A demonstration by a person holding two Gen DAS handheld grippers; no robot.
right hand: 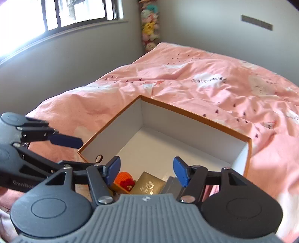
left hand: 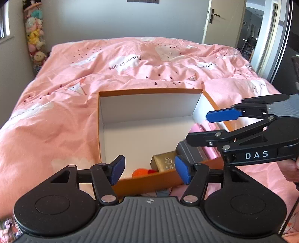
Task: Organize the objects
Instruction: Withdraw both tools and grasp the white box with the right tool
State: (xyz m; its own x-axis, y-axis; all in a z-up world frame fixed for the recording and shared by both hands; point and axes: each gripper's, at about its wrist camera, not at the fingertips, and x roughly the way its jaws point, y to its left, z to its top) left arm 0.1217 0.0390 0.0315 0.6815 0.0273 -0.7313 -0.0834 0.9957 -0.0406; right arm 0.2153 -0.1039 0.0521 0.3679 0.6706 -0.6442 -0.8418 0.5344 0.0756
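Now gold box [right hand: 149,184] lies between open fingers [right hand: 113,169]

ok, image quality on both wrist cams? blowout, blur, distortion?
Left wrist: even daylight, sharp; fisheye bows the door and wall edges; box interior bright but not clipped; bottom-left corner smeared. Right wrist: window blown out to white, wall below it in shade; strong barrel bend on the sill; box contents partly hidden behind the gripper.
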